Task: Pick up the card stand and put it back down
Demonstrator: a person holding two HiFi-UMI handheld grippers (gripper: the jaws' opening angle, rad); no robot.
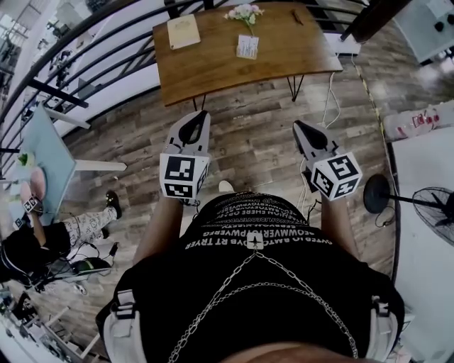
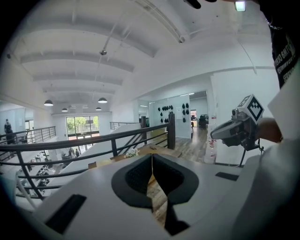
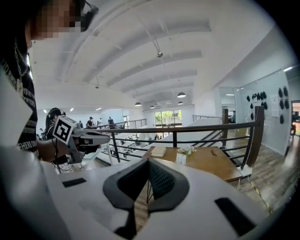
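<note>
The card stand [image 1: 247,47], a small white card standing upright, is on the wooden table [image 1: 213,67] at the top of the head view, just below a little bunch of flowers [image 1: 243,12]. It also shows in the right gripper view as the card stand [image 3: 181,159] on the table [image 3: 208,164]. Both grippers are held over the floor, well short of the table. My left gripper [image 1: 201,113] is shut and empty, with its pads together [image 2: 152,155]. My right gripper [image 1: 297,125] is likewise shut with nothing in it [image 3: 148,161].
A tan notebook [image 1: 184,31] and a small brown item [image 1: 297,15] lie on the table. A black railing [image 1: 64,49] runs behind it. A standing fan [image 1: 425,205] and a white surface [image 1: 425,156] are at the right, cables [image 1: 328,99] trail on the floor, and a seated person [image 1: 42,241] is at the left.
</note>
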